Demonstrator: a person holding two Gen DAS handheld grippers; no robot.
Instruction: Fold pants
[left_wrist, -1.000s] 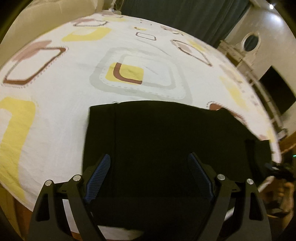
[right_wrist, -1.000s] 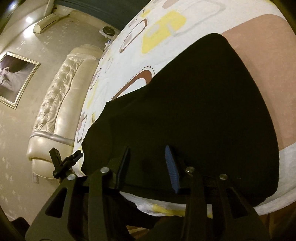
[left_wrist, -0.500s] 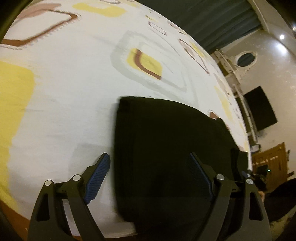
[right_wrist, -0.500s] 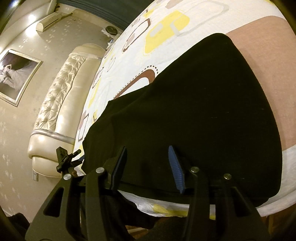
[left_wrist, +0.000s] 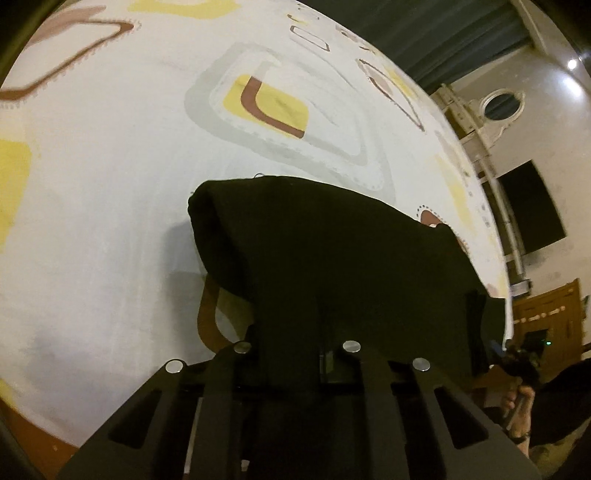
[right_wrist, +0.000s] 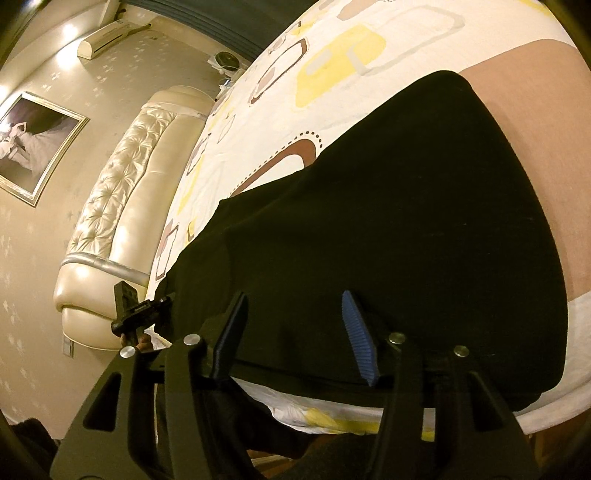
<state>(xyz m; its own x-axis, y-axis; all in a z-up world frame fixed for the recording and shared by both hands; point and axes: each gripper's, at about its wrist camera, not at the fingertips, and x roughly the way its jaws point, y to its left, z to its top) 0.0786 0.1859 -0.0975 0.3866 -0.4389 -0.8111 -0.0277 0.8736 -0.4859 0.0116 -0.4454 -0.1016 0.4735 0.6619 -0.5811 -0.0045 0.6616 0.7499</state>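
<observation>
The pants (left_wrist: 332, 258) lie low-centre on the bed (left_wrist: 110, 184), already folded small. The left claw (left_wrist: 295, 354) has just clamped their near corner, lifting it; the right claw (right_wrist: 295, 332) (jaws just widening) holds nothing. Another fold seems left.

Pants (left_wrist: 332, 258) plain black. Bedsheet (left_wrist: 110, 184) white, printed with rounded squares in yellow, brown, grey and a tan block. Headboard (right_wrist: 122, 206) tufted cream. Right hand-held gripper (right_wrist: 295, 332) black, one blue ribbed pad (right_wrist: 356, 332). Curtain (left_wrist: 424, 33) dark teal.
</observation>
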